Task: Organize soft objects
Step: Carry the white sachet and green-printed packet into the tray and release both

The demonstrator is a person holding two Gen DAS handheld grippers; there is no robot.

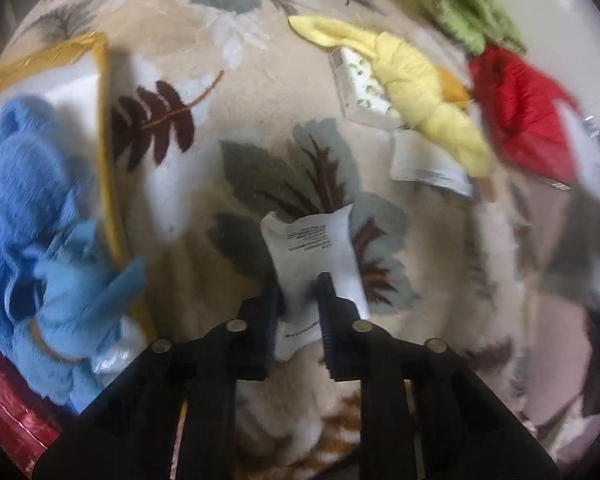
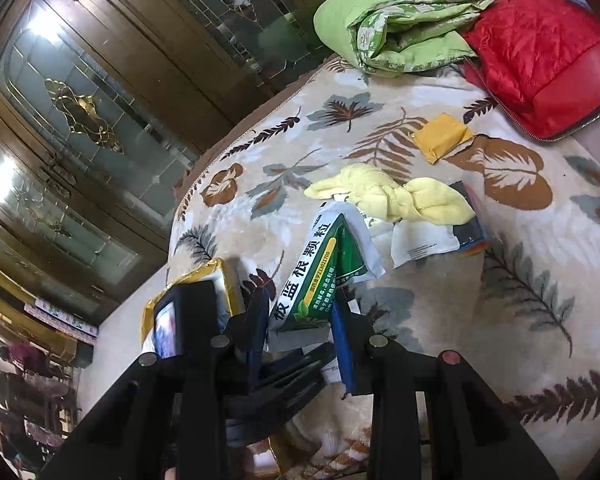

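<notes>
White sachet [image 1: 314, 264], crumpled, printed with black text, soft-filled: I hold it pinched in the left gripper [image 1: 300, 300], lifted over the leaf-patterned blanket [image 1: 204, 184], presumably to carry it toward the gold-rimmed box [image 1: 102, 128] to its left, where 1 blue towel [image 1: 24, 200] already lies. Right of the sachet, well apart, the yellow cloth [image 1: 416, 84] awaits sorting. The right gripper [image 2: 300, 312] pinches a green medicine pouch [image 2: 320, 272] upright, apparently keeping it clear of the blanket.
</notes>
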